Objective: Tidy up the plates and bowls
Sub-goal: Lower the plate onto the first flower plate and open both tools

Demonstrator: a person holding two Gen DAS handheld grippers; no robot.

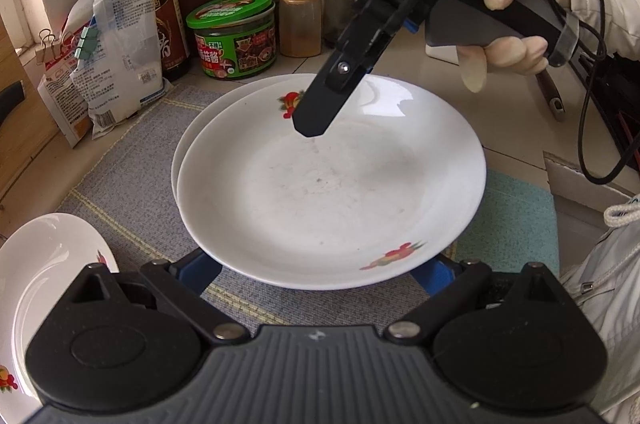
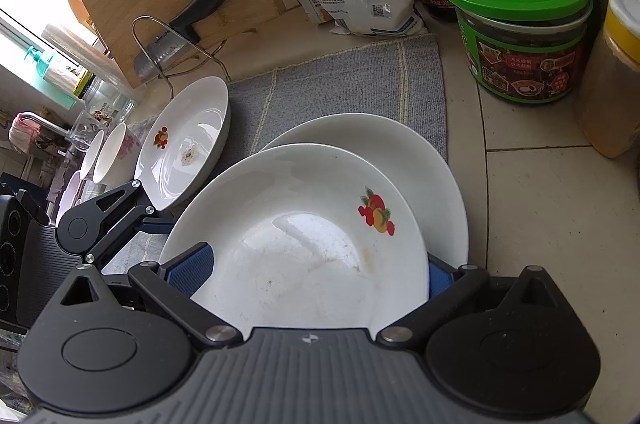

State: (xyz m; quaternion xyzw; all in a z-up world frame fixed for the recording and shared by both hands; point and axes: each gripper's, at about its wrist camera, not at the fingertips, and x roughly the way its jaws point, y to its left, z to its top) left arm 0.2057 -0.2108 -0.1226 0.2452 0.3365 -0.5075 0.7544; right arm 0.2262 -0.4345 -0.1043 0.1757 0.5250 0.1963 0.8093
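Observation:
A white top plate (image 1: 320, 191) with fruit decals lies shifted to the right on a second white plate (image 1: 188, 139), both on a grey mat (image 1: 132, 179). My left gripper (image 1: 318, 276) is open, its blue pads (image 1: 200, 270) spread wide and partly hidden under the top plate's near rim. My right gripper (image 1: 314, 119) comes in from the upper right, one black finger over the far rim. In the right wrist view the right gripper (image 2: 316, 272) is open astride the top plate (image 2: 296, 248): left pad (image 2: 190, 266) over the rim, right pad behind it.
A third decorated plate (image 2: 184, 143) lies left of the stack, with small bowls (image 2: 110, 151) beyond it. A green-lidded jar (image 1: 232, 35), sauce bottles, a spice jar (image 1: 300, 19) and clipped bags (image 1: 120, 47) line the back. A cutting board with a knife (image 2: 208, 3) stands at the left.

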